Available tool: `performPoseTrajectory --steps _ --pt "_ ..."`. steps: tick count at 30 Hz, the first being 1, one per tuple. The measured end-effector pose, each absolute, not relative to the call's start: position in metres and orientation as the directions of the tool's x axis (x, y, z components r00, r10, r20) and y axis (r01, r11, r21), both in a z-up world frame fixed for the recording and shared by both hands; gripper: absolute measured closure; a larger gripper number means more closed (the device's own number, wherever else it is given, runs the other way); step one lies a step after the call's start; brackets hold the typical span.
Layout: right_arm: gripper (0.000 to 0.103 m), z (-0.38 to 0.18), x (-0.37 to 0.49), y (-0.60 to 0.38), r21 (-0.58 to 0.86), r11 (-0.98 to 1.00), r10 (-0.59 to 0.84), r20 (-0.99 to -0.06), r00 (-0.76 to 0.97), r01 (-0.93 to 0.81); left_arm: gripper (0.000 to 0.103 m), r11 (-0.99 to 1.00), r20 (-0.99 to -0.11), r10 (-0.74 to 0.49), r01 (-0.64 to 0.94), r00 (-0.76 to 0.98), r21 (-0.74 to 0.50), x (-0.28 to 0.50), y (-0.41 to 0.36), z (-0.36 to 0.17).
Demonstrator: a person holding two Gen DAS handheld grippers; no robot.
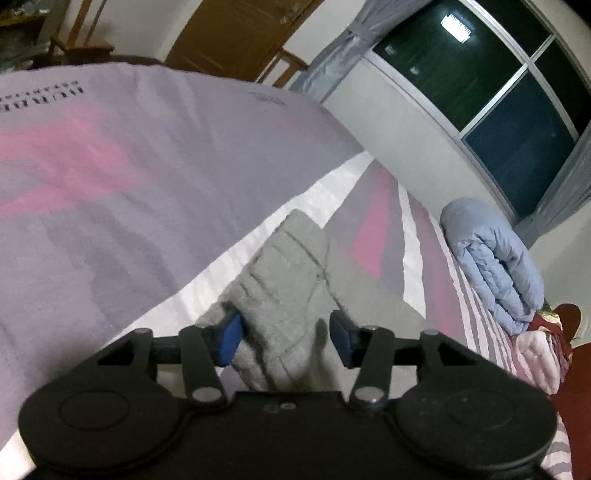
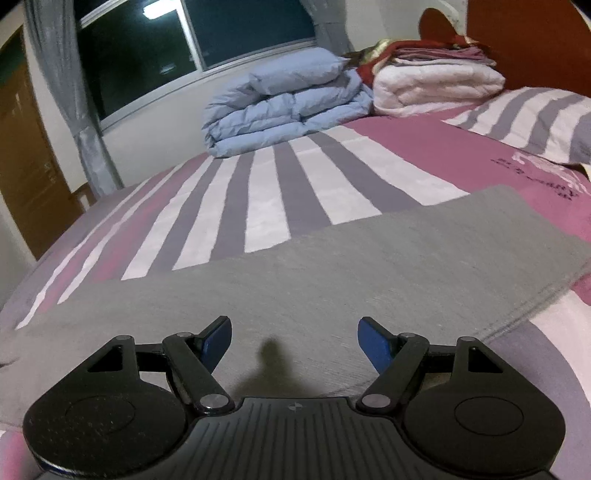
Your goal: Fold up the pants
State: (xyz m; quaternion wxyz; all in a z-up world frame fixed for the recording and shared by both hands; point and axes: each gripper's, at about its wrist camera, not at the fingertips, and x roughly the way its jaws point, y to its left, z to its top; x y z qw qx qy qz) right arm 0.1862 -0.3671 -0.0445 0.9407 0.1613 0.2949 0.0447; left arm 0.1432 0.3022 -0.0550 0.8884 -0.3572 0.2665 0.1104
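Observation:
Grey fleece pants (image 2: 369, 266) lie flat across the striped bed sheet (image 2: 266, 206) in the right wrist view. My right gripper (image 2: 295, 343) hovers just over them, its blue pads wide apart with nothing pinched. In the left wrist view a bunched, wrinkled end of the pants (image 1: 284, 266) runs between the pads of my left gripper (image 1: 286, 341). The left pad (image 1: 231, 339) touches the cloth, while a dark gap shows beside the right pad (image 1: 341, 341). This gripper is open around the fabric.
A folded blue duvet (image 2: 288, 107) and a white quilt (image 2: 436, 85) are stacked at the far side of the bed by the window. A striped pillow (image 2: 528, 118) lies by the wooden headboard (image 2: 517, 40). A wooden door (image 1: 236, 33) and chair (image 1: 81, 40) stand beyond the bed.

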Motion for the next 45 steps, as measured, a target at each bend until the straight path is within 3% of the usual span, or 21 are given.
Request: performPoseTrajectory --steps 1,5,7,9,10,15,16,18,20,23,28,38,41,45 --pt "0.028 -0.045 0.185 -0.370 0.339 0.941 0.179 -0.541 0.822 0.019 0.078 0.725 -0.553 0.013 -0.389 0.833 -0.568 0.144 0.304 -0.053" --pt "0.028 -0.047 0.181 -0.377 0.356 0.934 0.172 -0.545 0.820 0.041 0.095 0.745 -0.518 0.029 -0.364 0.855 -0.559 0.142 0.310 -0.042" --pt "0.028 -0.046 0.178 -0.382 0.366 0.929 0.169 -0.543 0.823 0.050 0.096 0.771 -0.495 0.056 -0.353 0.867 -0.530 0.138 0.310 -0.035" --pt "0.028 -0.046 0.175 -0.388 0.384 0.921 0.167 -0.538 0.826 0.064 0.095 0.802 -0.599 0.070 -0.402 0.798 -0.442 0.151 0.306 -0.050" --pt "0.028 -0.047 0.174 -0.393 0.397 0.915 0.165 -0.537 0.827 0.075 0.094 0.810 -0.607 0.068 -0.399 0.792 -0.430 0.153 0.305 -0.056" --pt "0.028 -0.040 0.159 -0.428 0.466 0.873 0.131 -0.503 0.854 0.141 0.080 0.815 -0.581 0.107 -0.407 0.807 -0.414 0.140 0.299 -0.038" --pt "0.028 -0.038 0.155 -0.436 0.474 0.867 0.119 -0.495 0.861 0.153 0.070 0.823 -0.574 0.143 -0.419 0.806 -0.383 0.136 0.295 -0.032" --pt "0.028 -0.036 0.145 -0.457 0.501 0.846 0.097 -0.478 0.873 0.180 0.020 0.839 -0.542 0.214 -0.437 0.813 -0.324 0.128 0.281 -0.019" --pt "0.028 -0.037 0.136 -0.478 0.551 0.809 0.097 -0.464 0.881 0.202 0.009 0.853 -0.485 0.242 -0.423 0.840 -0.306 0.121 0.262 -0.008" --pt "0.028 -0.047 0.122 -0.519 0.670 0.704 0.094 -0.418 0.903 0.237 0.008 0.880 -0.481 0.218 -0.384 0.849 -0.279 0.130 0.230 0.001" --pt "0.028 -0.069 0.123 -0.581 0.797 0.500 0.094 -0.439 0.894 0.339 0.007 0.927 -0.510 0.184 -0.321 0.840 -0.195 0.149 0.175 -0.010" --pt "0.029 -0.081 0.149 -0.613 0.825 0.463 0.158 -0.437 0.886 0.324 0.006 0.918 -0.553 0.254 -0.377 0.793 -0.120 0.158 0.151 -0.051" --pt "0.055 -0.089 0.156 -0.613 0.828 0.461 0.170 -0.436 0.884 0.320 0.006 0.920 -0.564 0.264 -0.380 0.783 -0.097 0.160 0.147 -0.053" --pt "0.067 -0.104 0.150 -0.617 0.862 0.400 0.174 -0.403 0.898 0.310 0.006 0.923 -0.574 0.279 -0.380 0.769 -0.059 0.164 0.143 -0.055"
